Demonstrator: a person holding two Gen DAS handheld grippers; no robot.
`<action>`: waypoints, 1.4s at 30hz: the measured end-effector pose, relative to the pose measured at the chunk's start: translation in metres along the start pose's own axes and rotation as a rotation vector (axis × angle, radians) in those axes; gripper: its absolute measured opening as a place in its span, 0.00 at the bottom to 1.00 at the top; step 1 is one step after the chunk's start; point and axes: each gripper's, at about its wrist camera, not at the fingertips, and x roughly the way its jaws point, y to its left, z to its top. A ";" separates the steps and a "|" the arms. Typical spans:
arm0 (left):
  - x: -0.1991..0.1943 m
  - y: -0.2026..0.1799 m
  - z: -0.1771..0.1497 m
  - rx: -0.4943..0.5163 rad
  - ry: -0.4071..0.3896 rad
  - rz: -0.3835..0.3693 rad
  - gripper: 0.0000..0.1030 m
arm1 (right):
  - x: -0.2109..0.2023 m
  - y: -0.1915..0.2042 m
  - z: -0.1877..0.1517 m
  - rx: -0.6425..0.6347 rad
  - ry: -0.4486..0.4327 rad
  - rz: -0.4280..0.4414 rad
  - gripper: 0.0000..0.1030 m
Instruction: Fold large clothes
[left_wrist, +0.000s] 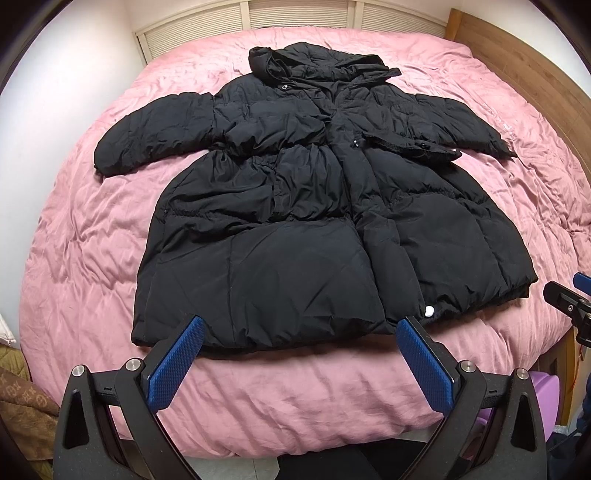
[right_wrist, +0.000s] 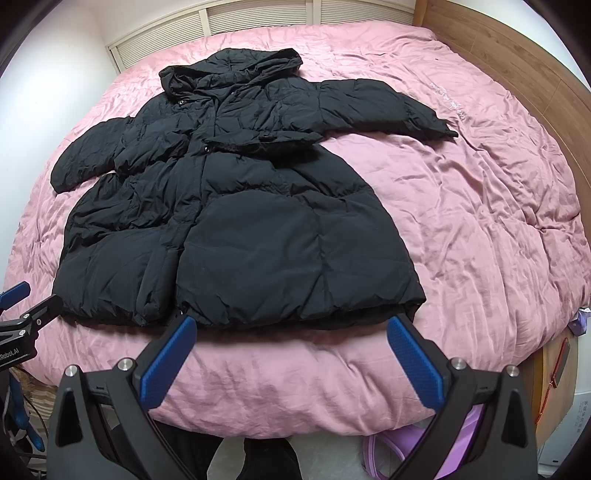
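Note:
A large black hooded puffer coat (left_wrist: 303, 206) lies spread flat, front up, on a pink duvet (left_wrist: 295, 391), hood at the far end, both sleeves out to the sides, hem nearest me. It also shows in the right wrist view (right_wrist: 236, 221). My left gripper (left_wrist: 301, 332) is open and empty, hovering just short of the hem's left half. My right gripper (right_wrist: 291, 328) is open and empty, just short of the hem's right half. Each gripper's tip shows at the edge of the other's view (left_wrist: 569, 302) (right_wrist: 26, 314).
The pink duvet covers the whole bed (right_wrist: 480, 221). A wooden headboard (left_wrist: 517, 62) runs along the right side and white louvred doors (left_wrist: 295, 14) stand behind. A brown patterned bag (left_wrist: 22, 406) sits at floor level left; purple items (right_wrist: 399, 450) lie by the bed's foot.

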 end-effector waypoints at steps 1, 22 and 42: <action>0.000 0.000 0.000 0.000 0.001 -0.001 0.99 | 0.000 0.000 -0.002 0.000 0.000 0.000 1.00; 0.008 0.007 0.007 0.018 0.029 -0.018 0.99 | -0.001 -0.001 0.000 0.010 -0.001 -0.010 1.00; -0.019 0.112 0.118 -0.073 -0.092 -0.009 0.98 | -0.038 -0.030 0.088 0.156 -0.151 -0.084 1.00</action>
